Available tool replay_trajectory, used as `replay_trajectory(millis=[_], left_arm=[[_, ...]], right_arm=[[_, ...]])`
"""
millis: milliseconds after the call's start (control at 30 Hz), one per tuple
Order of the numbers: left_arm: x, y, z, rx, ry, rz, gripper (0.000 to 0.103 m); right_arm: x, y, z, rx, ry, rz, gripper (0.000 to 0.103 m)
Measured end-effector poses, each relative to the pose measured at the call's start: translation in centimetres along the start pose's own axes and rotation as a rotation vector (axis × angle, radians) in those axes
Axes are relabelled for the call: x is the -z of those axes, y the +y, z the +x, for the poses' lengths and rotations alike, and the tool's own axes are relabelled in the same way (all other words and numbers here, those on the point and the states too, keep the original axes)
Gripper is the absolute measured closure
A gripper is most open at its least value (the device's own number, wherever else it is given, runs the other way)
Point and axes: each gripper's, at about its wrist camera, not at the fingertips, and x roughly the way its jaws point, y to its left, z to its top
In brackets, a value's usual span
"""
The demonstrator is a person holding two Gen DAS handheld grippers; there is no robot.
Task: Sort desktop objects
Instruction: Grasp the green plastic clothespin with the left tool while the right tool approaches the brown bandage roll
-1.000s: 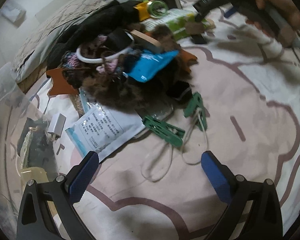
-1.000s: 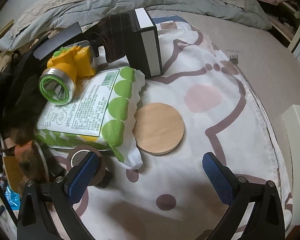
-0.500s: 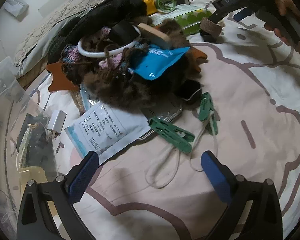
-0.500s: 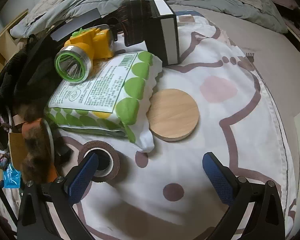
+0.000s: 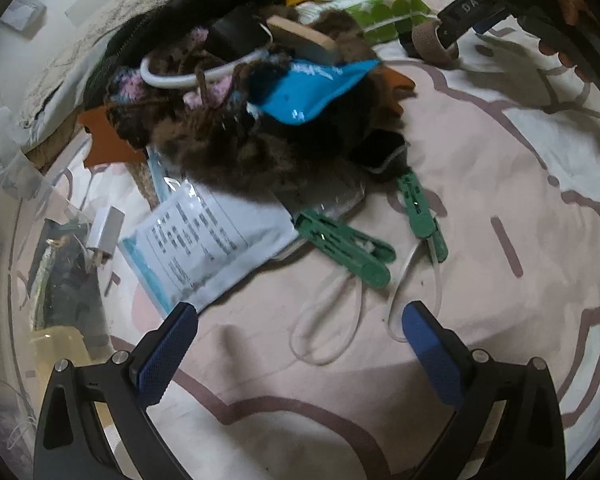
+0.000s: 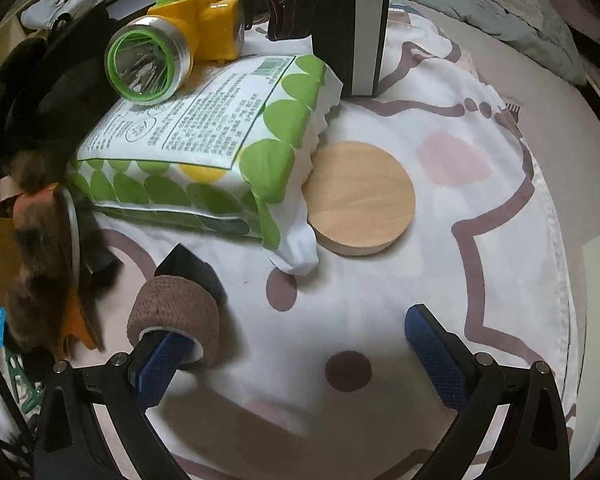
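My right gripper (image 6: 296, 344) is open; its left finger is threaded through the hole of a brown bandage roll (image 6: 176, 308), which hangs on it. The roll also shows in the left wrist view (image 5: 434, 42) on that finger. Ahead lie a green-dotted packet (image 6: 204, 144), a yellow flashlight (image 6: 168, 56), a round wooden coaster (image 6: 360, 196) and a black-and-white box (image 6: 352, 44). My left gripper (image 5: 300, 340) is open and empty above the sheet, just short of two green clothes pegs (image 5: 344, 248) with white cord loops.
A pile of furry brown fabric (image 5: 268, 136), a blue pouch (image 5: 312, 88), a white hoop (image 5: 196, 74) and a white printed packet (image 5: 208, 244) lies on the patterned sheet (image 5: 480, 184). A clear plastic bin (image 5: 16, 240) stands at the left.
My right gripper moved down and left, and its left finger went into the bandage roll and tipped it up. My left gripper drew closer to the green pegs.
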Motion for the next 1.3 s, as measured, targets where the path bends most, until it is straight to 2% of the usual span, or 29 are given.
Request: replay_trajectory(millis=[367, 533, 667, 800, 967, 1100, 1200, 1233, 1300], left_arm=[[3.3, -0.1, -0.5, 0.080, 0.020, 0.016, 0.000], [4.6, -0.2, -1.0, 0.102, 0.026, 0.029, 0.000], [5.7, -0.4, -1.4, 0.131, 0.027, 0.028, 0.000], [5.9, -0.4, -2.4, 0.127, -0.021, 0.017, 0.000], [4.8, 0.9, -4.0, 0.209, -0.099, -0.068, 0.000], [3.6, 1.8, -4.4, 0.235, -0.144, -0.117, 0.001], [2.9, 0.9, -4.9, 0.241, -0.147, -0.143, 0.005], [2.7, 0.7, -4.9, 0.248, -0.146, -0.151, 0.008], [2.6, 0.5, -4.8, 0.261, -0.140, -0.160, 0.020]], right_arm=[[2.6, 0.1, -0.3, -0.064, 0.020, -0.089, 0.000], [4.1, 0.3, -0.4, -0.045, 0.033, -0.168, 0.000], [4.6, 0.0, -1.2, -0.066, 0.023, -0.179, 0.000], [4.9, 0.0, -2.7, -0.106, -0.046, -0.206, 0.000], [5.5, 0.3, -5.0, -0.175, -0.179, -0.256, 0.000], [5.7, 1.4, -4.3, -0.202, -0.203, -0.281, 0.000], [6.6, 2.1, -3.9, -0.185, -0.214, -0.320, 0.000], [7.8, 2.4, -4.3, -0.177, -0.216, -0.335, 0.000], [9.1, 2.7, -4.1, -0.172, -0.214, -0.347, 0.000]])
